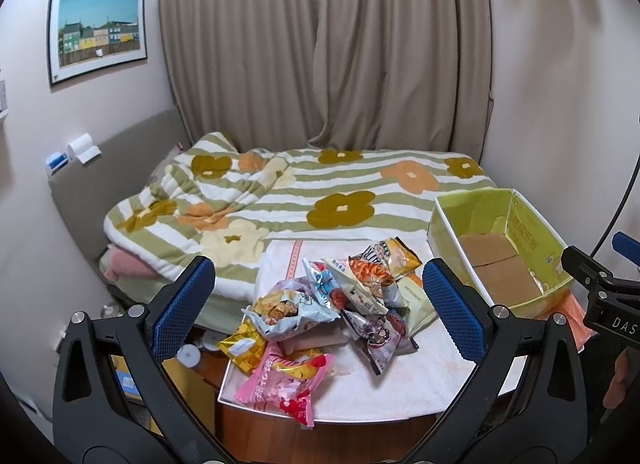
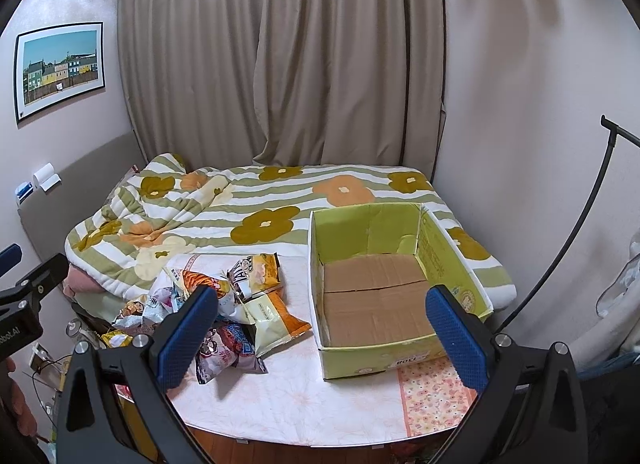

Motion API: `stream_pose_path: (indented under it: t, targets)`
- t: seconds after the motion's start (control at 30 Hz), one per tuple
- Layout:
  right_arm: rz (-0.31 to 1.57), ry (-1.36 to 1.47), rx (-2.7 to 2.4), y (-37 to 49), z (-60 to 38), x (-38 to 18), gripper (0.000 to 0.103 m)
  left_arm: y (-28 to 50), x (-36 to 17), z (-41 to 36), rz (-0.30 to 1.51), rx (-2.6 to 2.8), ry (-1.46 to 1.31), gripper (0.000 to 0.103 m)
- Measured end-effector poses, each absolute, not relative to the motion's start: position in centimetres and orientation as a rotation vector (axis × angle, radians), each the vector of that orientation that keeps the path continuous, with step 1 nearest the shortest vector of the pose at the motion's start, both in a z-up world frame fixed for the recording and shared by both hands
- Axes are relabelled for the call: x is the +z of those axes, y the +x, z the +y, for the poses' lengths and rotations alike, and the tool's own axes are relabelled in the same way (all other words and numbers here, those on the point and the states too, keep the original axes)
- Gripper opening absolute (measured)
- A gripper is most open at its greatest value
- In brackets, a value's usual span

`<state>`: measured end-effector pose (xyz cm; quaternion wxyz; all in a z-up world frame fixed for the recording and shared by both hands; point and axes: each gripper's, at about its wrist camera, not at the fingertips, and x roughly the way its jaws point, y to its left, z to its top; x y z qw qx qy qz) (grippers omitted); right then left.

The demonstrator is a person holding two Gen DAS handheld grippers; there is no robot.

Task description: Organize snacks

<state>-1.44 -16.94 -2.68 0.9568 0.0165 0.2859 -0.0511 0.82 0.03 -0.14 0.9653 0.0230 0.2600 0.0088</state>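
Observation:
A heap of snack packets (image 1: 344, 304) (image 2: 236, 300) lies on a table under a pale floral cloth (image 1: 400, 380) (image 2: 296, 396). A pink packet (image 1: 288, 384) and a gold one (image 1: 242, 346) sit at the table's near left edge. To the right stands a green cardboard box (image 1: 500, 252) (image 2: 384, 292) with nothing inside. My left gripper (image 1: 320, 304) hovers open above the heap, its blue pads wide apart. Over the table between heap and box, my right gripper (image 2: 322, 334) is open too and holds nothing.
A bed with a striped flower quilt (image 1: 304, 199) (image 2: 256, 203) lies just behind the table, against beige curtains (image 1: 320, 43). The table's near edge is rounded, with wooden floor (image 1: 280, 440) below. Clutter sits on the floor at the left (image 2: 76, 328). A black stand (image 2: 592, 215) leans at the right.

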Motion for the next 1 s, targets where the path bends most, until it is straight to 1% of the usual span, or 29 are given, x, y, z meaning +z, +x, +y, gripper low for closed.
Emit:
stream_pose_path:
  t: [1.0]
  targets:
    - [0.586,0.037,-0.094,-1.14,-16.86,-3.11,0.103,0.59,0.1,-0.49,0.53,0.028,0.042,0.103]
